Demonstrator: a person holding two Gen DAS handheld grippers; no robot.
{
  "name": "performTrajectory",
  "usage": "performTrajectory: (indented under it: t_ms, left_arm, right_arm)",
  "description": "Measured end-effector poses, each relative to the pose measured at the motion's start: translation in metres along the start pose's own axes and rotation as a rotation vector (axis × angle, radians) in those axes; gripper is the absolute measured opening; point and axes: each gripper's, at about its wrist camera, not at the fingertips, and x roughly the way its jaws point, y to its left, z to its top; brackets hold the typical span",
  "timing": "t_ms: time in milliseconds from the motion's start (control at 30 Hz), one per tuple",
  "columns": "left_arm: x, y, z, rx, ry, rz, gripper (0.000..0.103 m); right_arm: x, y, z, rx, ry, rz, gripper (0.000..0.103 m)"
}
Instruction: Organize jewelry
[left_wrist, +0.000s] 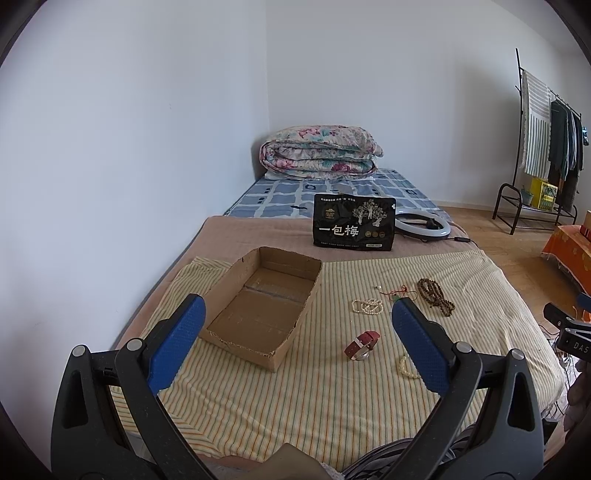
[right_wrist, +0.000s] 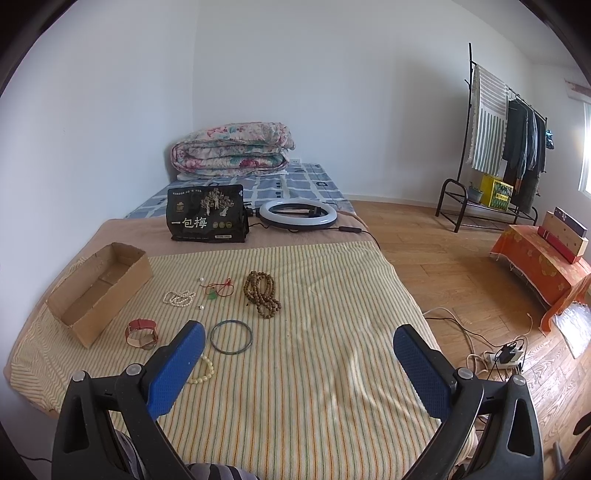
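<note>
Box: one cardboard box (right_wrist: 99, 291), open-topped, at the bed's (right_wrist: 332, 332) left.
Jewelry, right of box: one red-strapped watch (right_wrist: 142, 333), two pearl strands (right_wrist: 180, 297), (right_wrist: 203, 369), one red cord pendant (right_wrist: 218, 290), one bangle (right_wrist: 231, 337), one brown bead strand (right_wrist: 261, 293).
Left claw (left_wrist: 297, 334): spread wide, empty.
Right claw (right_wrist: 299, 352): spread wide, empty.

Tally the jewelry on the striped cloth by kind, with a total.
Watch: 1
Bangle: 1
Bead bracelet: 1
Pearl strand: 1
Wooden bead strand: 1
Red cord pendant: 1
Loose pearls: 2
Total: 8
</note>
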Motion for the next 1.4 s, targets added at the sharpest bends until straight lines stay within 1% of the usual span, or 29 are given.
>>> performTrajectory:
  t_ms: [200, 700, 767, 1400]
  left_arm:
    - [0.001, 0.001, -0.003, -0.003, -0.001, -0.003, 0.103]
    - [-0.004, 0.002, 0.011, -0.002, -0.005, 0.001, 0.103]
    - [-0.001, 0.001, 0.004, -0.003, -0.003, 0.0, 0.103]
    - [-0.002, 0.002, 0.005, -0.005, -0.004, -0.001, 0.103]
  right_arm:
    - [0.001, 0.0, 0.0, 0.001, 0.001, 0.001, 0.103]
    - [0.0, 0.001, 0.0, -0.001, 0.001, 0.004, 0.103]
    - [0.0, 0.001, 0.001, -0.002, 0.001, 0.005, 0.103]
    - [0.002, -0.001, 0.0, 0.001, 0.004, 0.004, 0.103]
